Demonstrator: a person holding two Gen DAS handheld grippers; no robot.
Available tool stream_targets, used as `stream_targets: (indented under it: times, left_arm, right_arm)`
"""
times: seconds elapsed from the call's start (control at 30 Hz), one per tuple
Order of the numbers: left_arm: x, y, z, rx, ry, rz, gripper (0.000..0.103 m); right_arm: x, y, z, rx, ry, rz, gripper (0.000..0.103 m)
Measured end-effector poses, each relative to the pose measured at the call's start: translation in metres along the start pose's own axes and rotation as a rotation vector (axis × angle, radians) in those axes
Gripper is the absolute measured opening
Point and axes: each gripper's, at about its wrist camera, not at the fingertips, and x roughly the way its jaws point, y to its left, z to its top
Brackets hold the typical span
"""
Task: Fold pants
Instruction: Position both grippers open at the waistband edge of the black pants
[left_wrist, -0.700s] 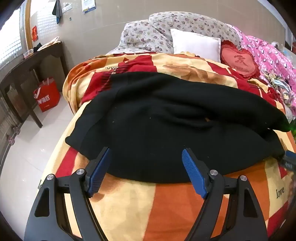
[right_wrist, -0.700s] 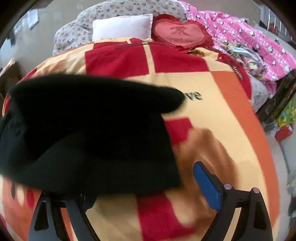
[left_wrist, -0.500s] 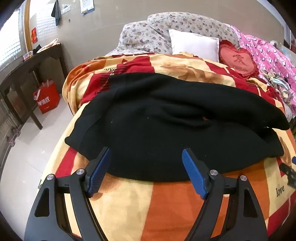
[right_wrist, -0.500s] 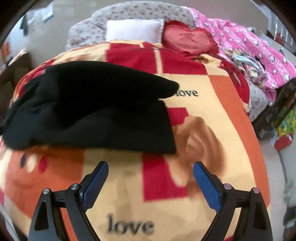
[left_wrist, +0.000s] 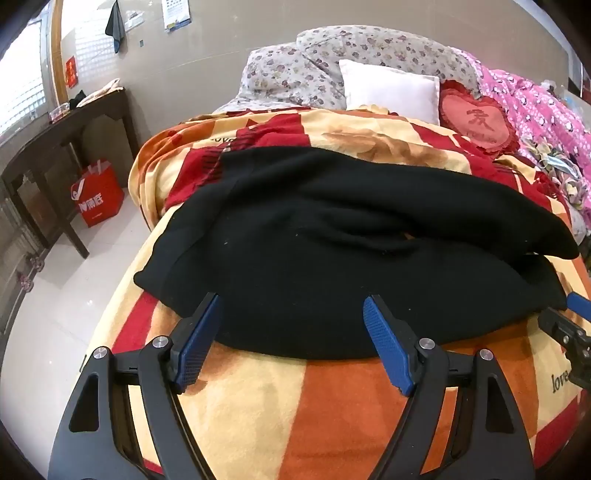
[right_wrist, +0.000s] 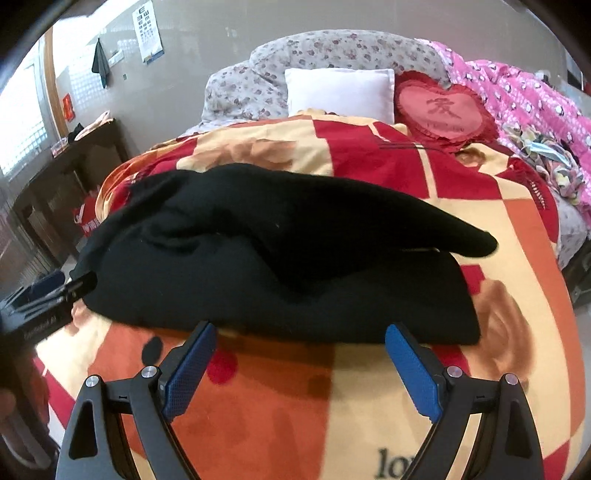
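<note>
Black pants (left_wrist: 332, 251) lie folded lengthwise across a red, orange and cream blanket (left_wrist: 332, 406) on the bed; one leg lies loosely over the other. They also show in the right wrist view (right_wrist: 280, 266). My left gripper (left_wrist: 291, 343) is open and empty, just short of the pants' near edge, toward their left end. My right gripper (right_wrist: 299, 369) is open and empty, just short of the near edge, toward their right end. Its tip shows at the right edge of the left wrist view (left_wrist: 569, 325).
A white pillow (left_wrist: 388, 88), a red heart cushion (left_wrist: 472, 118), floral pillows (left_wrist: 303, 66) and a pink quilt (left_wrist: 543, 107) lie at the bed's head and right side. A dark wooden table (left_wrist: 66, 136) and a red bag (left_wrist: 96, 192) stand on the floor at left.
My right gripper has pulled back from the pants and swung left, now facing their near edge squarely. My left gripper has barely moved. The pants lie still.
</note>
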Motion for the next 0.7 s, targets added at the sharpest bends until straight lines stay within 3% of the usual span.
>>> stream_targets:
  times: [0.7]
  left_arm:
    - [0.008,-0.003,-0.004,-0.008,0.019,-0.013,0.079]
  right_arm:
    - [0.017,0.011,0.015,0.036,-0.008,-0.014,0.092]
